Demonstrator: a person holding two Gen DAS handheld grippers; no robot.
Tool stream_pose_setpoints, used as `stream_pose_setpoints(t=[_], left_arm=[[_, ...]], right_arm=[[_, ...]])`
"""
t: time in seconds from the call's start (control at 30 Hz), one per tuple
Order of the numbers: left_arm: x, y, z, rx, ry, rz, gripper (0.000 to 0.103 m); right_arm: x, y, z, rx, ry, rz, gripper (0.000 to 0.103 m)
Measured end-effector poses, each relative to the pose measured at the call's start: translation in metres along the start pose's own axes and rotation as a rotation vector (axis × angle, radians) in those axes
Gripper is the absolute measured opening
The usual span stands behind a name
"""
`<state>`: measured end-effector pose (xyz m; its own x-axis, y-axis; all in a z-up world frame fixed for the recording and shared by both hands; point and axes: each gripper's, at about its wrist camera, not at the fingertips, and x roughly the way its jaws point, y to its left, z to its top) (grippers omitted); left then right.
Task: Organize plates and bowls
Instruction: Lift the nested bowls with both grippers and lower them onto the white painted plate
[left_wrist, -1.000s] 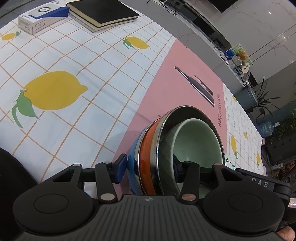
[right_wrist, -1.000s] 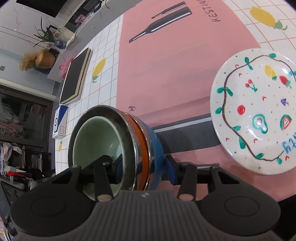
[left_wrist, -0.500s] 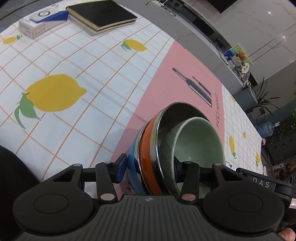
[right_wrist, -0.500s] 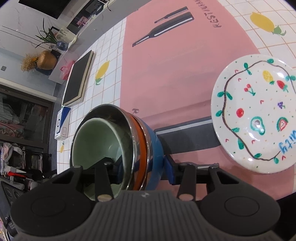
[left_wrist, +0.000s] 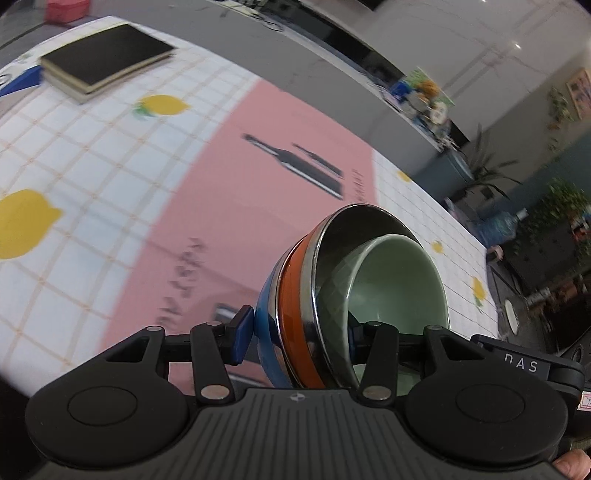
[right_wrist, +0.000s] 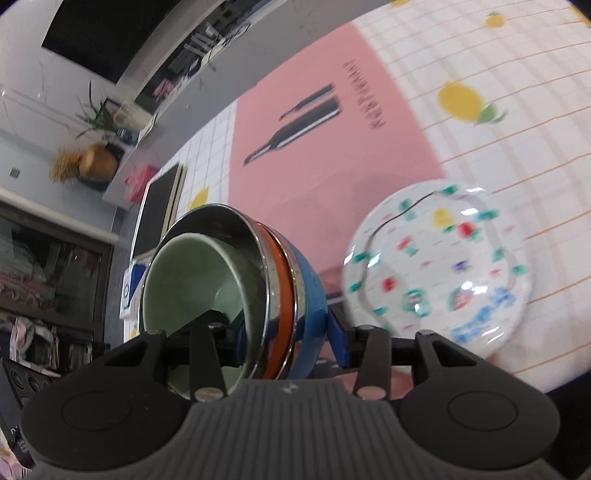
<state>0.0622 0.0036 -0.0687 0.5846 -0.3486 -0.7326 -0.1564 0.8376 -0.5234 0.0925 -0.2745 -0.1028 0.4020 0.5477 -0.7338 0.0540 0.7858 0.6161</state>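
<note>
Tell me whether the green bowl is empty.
Empty as far as visible. The green bowl nests inside the steel bowl; its pale inside shows bare in both views, though each gripper's finger hides part of the bottom.

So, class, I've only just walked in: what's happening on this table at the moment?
A person holds a gripper in each hand, and both grip one nested stack of bowls from opposite sides. The left gripper and right gripper each clamp across the stack's wall, one finger inside, one outside. A green bowl sits innermost, inside a steel bowl, then an orange bowl and a blue bowl. The stack looks tilted. A fruit-patterned plate lies on the tablecloth beside it.
</note>
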Motion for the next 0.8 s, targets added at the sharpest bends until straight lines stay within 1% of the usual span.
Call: stream_pose_setpoints(t=[0.17, 0.33, 0.57, 0.8], left_arm=[[0.021, -0.032, -0.003, 0.039, 0.025, -0.039, 0.053], [0.044, -0.051, -0.008, 0.054, 0.055, -0.062, 0.053], [0.065, -0.060, -0.014, 0.055, 0.087, -0.057, 0.053], [0.073, -0.059, -0.018, 0.059, 0.100, -0.038, 0.053]], right_arm=[[-0.025, -0.027, 0.012, 0.039, -0.051, -0.018, 0.043], [-0.040, -0.052, 0.021, 0.071, -0.073, -0.042, 0.043], [-0.037, -0.075, 0.027, 0.094, -0.067, -0.056, 0.043], [-0.030, -0.084, 0.026, 0.106, -0.054, -0.057, 0.043]])
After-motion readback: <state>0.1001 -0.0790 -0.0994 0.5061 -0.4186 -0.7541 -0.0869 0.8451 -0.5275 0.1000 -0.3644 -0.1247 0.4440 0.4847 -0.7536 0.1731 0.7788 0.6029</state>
